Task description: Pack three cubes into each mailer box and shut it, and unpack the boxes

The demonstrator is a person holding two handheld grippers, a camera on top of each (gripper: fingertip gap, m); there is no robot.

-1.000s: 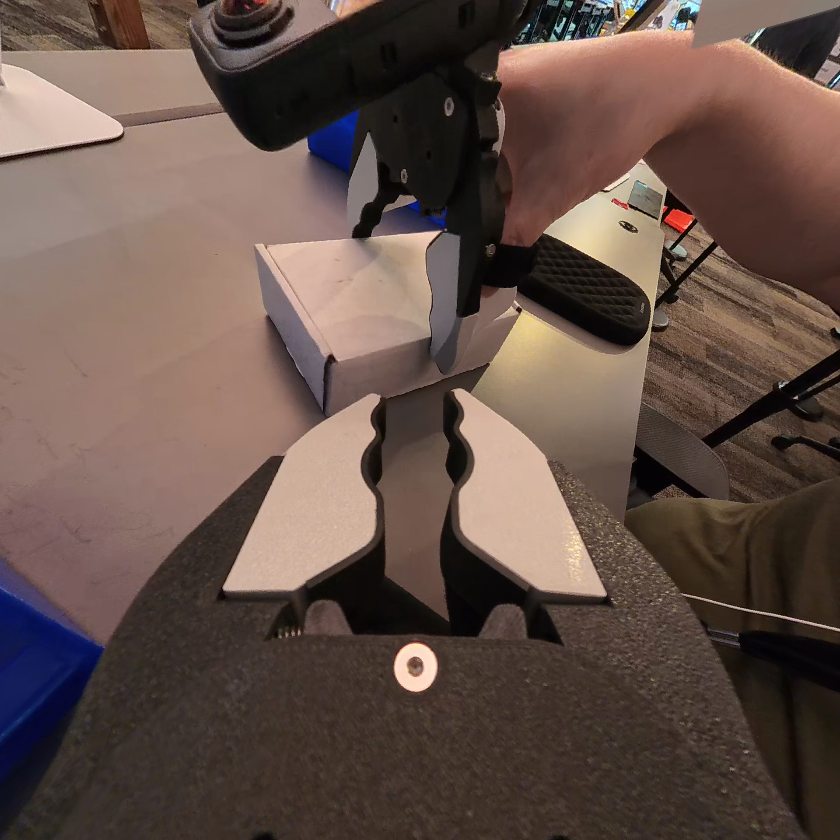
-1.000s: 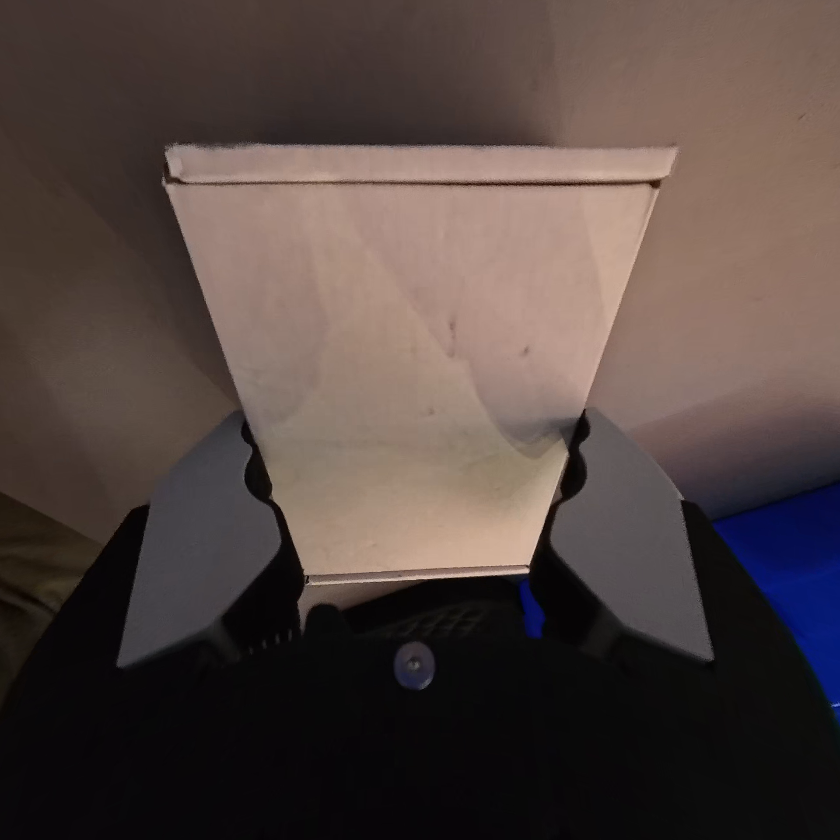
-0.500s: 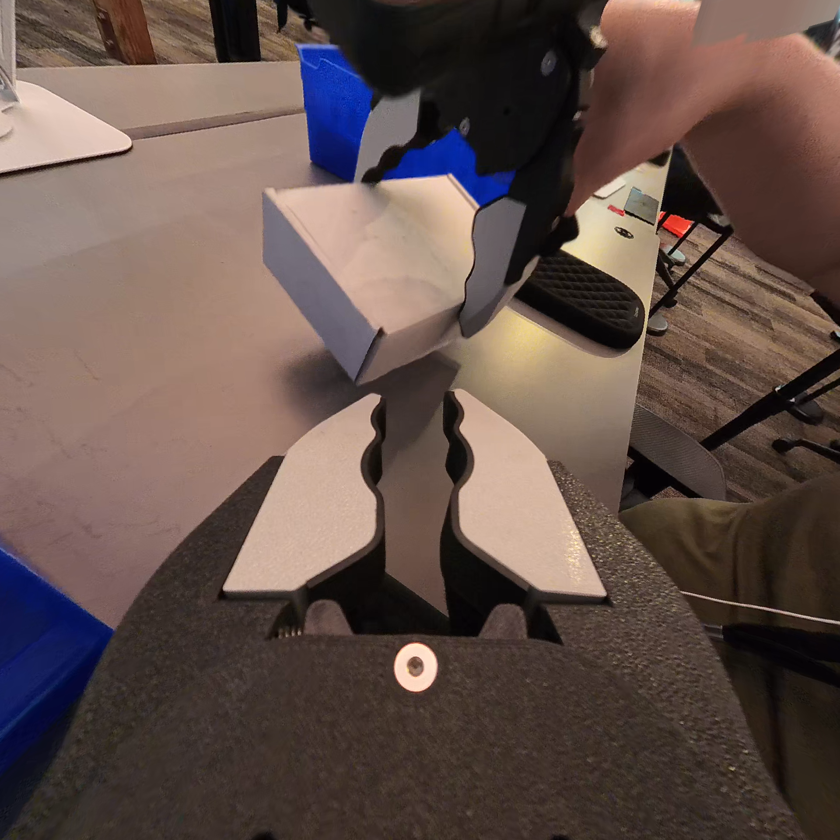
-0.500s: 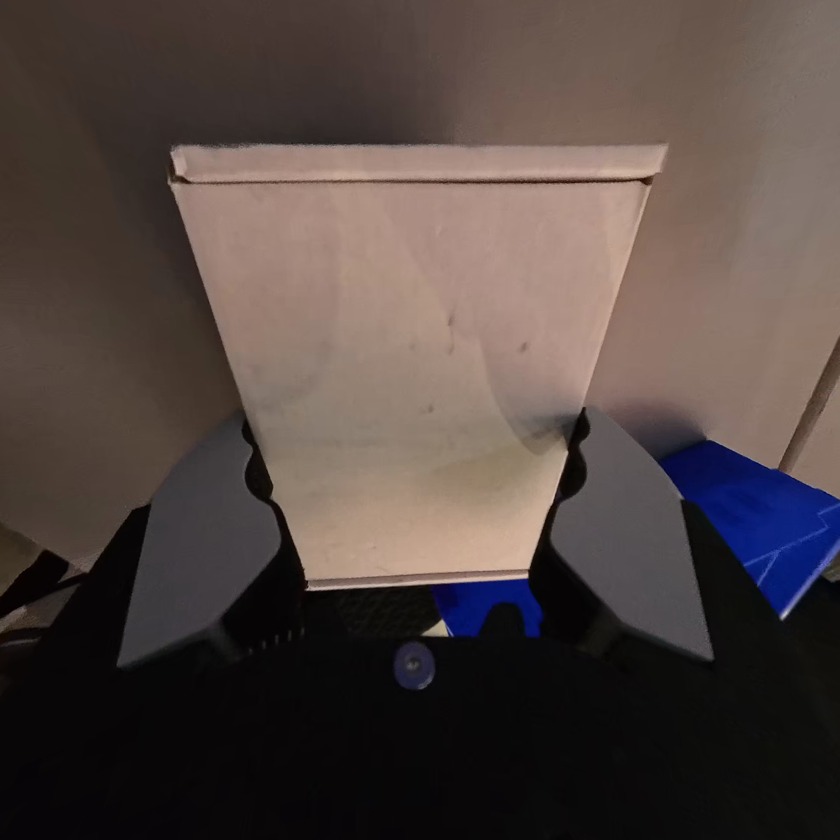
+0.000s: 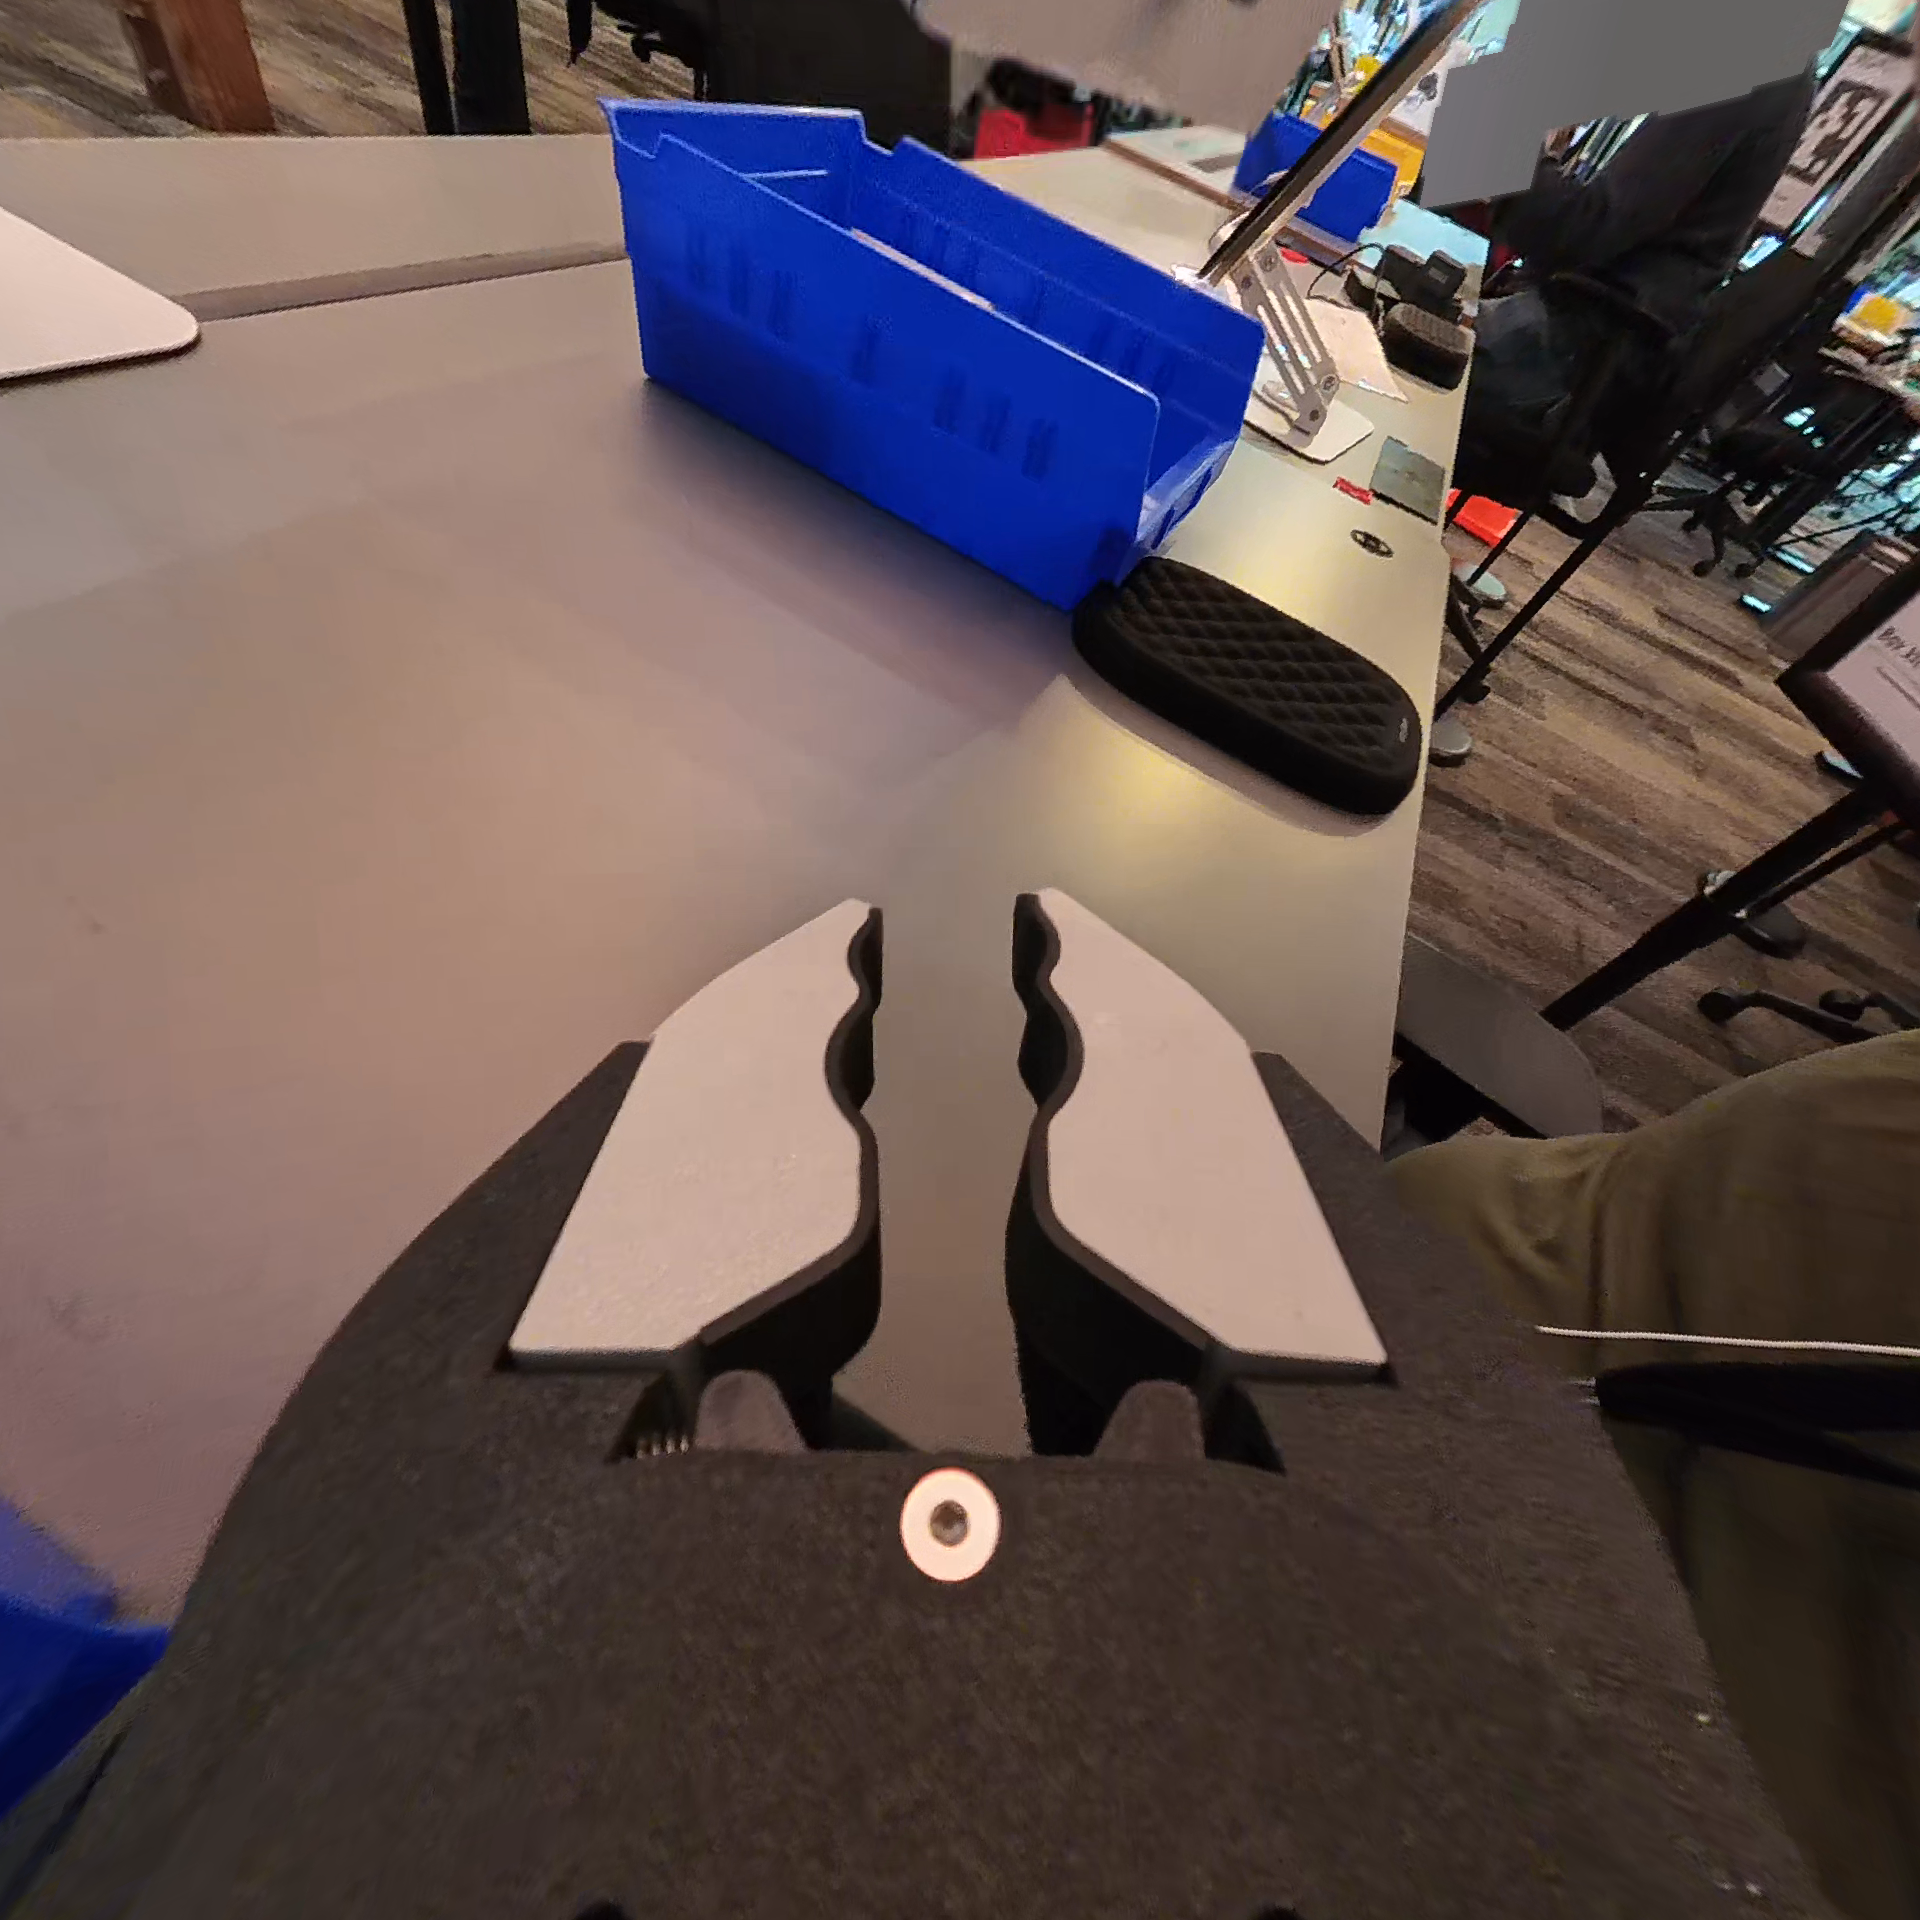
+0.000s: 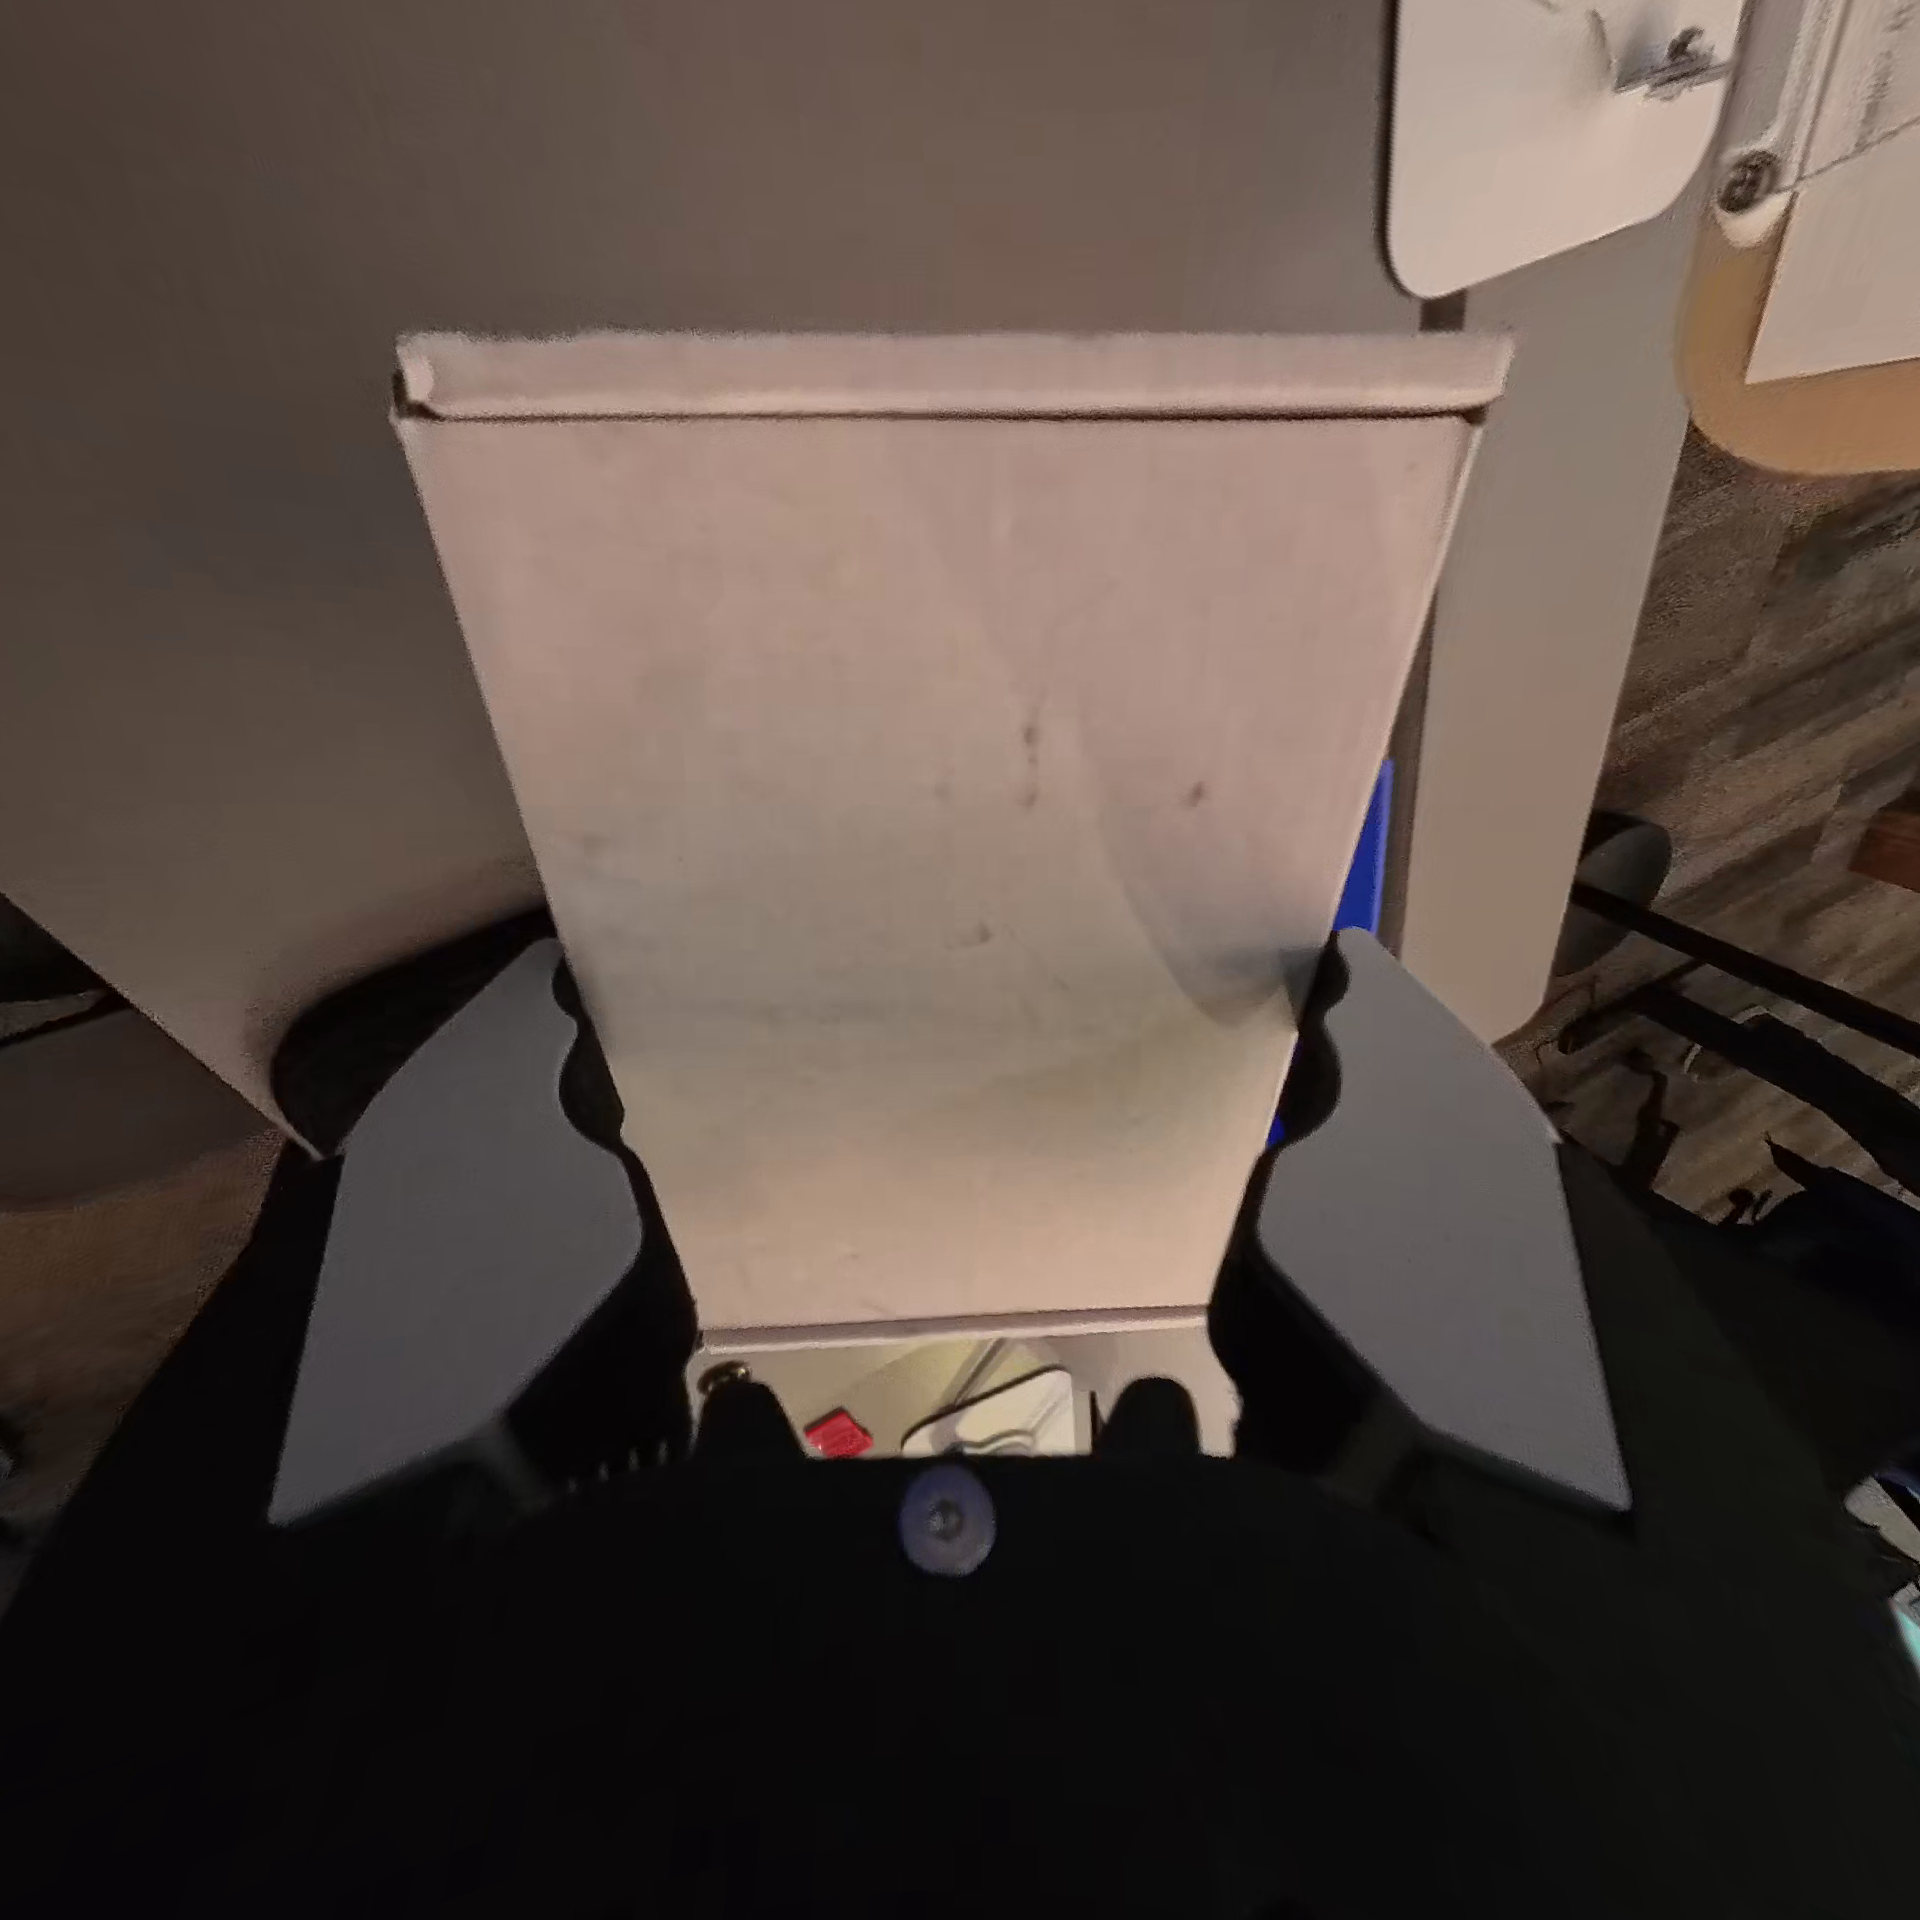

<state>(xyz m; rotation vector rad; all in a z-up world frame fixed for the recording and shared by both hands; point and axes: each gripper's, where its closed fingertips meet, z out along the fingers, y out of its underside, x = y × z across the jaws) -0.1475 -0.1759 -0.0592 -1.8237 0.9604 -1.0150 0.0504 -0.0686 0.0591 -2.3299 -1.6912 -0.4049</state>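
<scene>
The white mailer box [image 6: 935, 831] sits clamped between the two fingers of the right hand-held gripper [image 6: 951, 1039], lid shut, its flat top stretching away from the fingertips and its far folded edge well ahead of them; it is held in the air, clear of the grey bench [image 6: 727, 156] seen beyond it. The bench's edge runs just to the right of the box, with wood-look floor [image 6: 1766, 644] past it. The left hand-held gripper [image 5: 945, 914] holds nothing, its fingers parted by a narrow gap, low over bare bench [image 5: 416, 727]. Ahead of it and slightly right stands a blue bin [image 5: 914, 364], with a black textured pad [image 5: 1247, 686] just beside the bin's near corner, at the bench's right edge. Open bench surface spreads ahead and to the left of this gripper. To its right the bench ends, with floor and chair legs below. A person's olive-clad leg [image 5: 1714, 1247] is close on the right.
</scene>
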